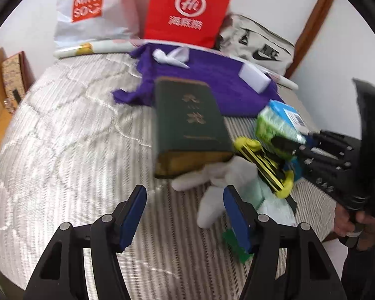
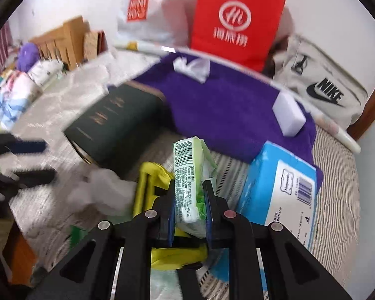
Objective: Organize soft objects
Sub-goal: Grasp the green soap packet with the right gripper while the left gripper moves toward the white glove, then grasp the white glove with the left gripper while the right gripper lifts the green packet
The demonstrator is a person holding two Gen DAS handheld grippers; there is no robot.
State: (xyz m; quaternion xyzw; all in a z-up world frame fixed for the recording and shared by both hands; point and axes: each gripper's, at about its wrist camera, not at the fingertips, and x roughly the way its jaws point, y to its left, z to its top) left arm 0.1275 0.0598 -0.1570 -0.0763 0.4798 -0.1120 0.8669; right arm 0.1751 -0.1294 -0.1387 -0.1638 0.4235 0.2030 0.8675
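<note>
Two claws are at work over the bed (image 1: 62,130). One, the right claw (image 2: 190,207), is clamped on a small green tissue pack (image 2: 191,175), whose far end stands up past the tips. Since the pack is soft and pinched near its lower end, my guess is it could bend or slide out if swung quickly. Just right of this claw lies a blue tissue box (image 2: 280,187); just left and under it sits a yellow-framed tool (image 2: 147,187), which the jaws could snag on lifting. The left claw (image 1: 185,215) hangs open and empty, with a white plush toy (image 1: 212,182) just ahead of its right finger, partly pinned under a green book (image 1: 190,125). Pulling the toy could tip the book.
</note>
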